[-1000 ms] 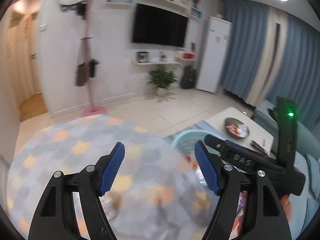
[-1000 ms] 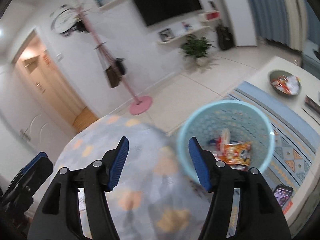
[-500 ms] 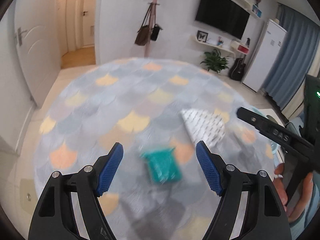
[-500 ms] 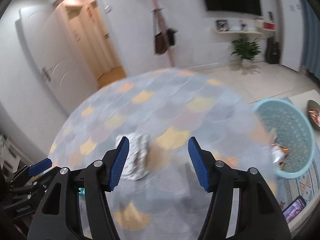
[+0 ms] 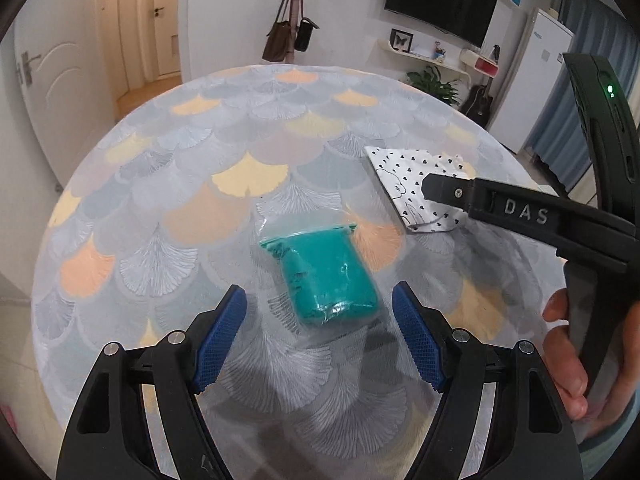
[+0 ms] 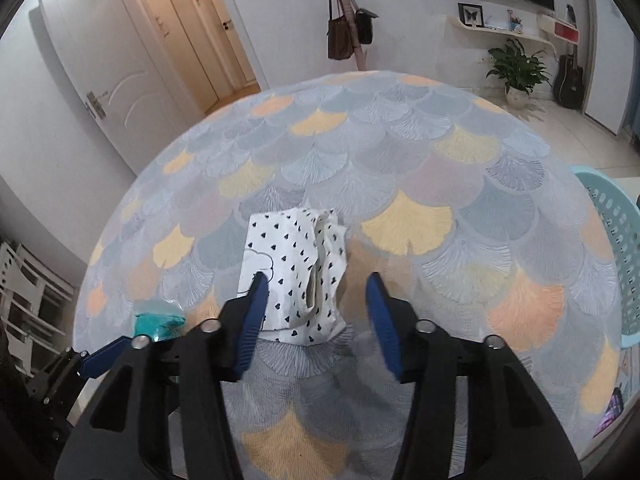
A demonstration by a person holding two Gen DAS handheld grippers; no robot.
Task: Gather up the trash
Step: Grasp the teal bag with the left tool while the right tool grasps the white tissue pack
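A round table (image 5: 120, 208) fills both wrist views, covered in a smooth cloth printed with overlapping fan-shaped scales in grey, pale blue, peach and yellow, each scale finely ribbed like a ginkgo leaf. Two pieces of trash lie on it, near each other but apart. The first is a teal packet (image 5: 326, 276) — a soft, squarish lump sealed in glossy, crinkled clear plastic with a flat seam along its far edge. It lies between the tips of the left gripper (image 5: 320, 336), whose black arms end in blue ribbed pads (image 5: 222, 334); the jaws stand wide and released, with the pads clear of the packet on both sides. The second is a white paper bag (image 6: 294, 268), flattened and creased, dotted with small black hearts and a thin outline drawing of a cloud. The right gripper (image 6: 316, 320) hangs over its near end with jaws closing; the left pad overlaps the bag's edge, the right pad stands off to the side, and whether either presses on the paper cannot be told. In the left view this gripper shows from the side, held by a hand (image 5: 572, 356), with raised letters "DAS" on its black arm and a small green light glowing. At the right edge stands a pale blue plastic basket (image 6: 616, 248) with a perforated wall.
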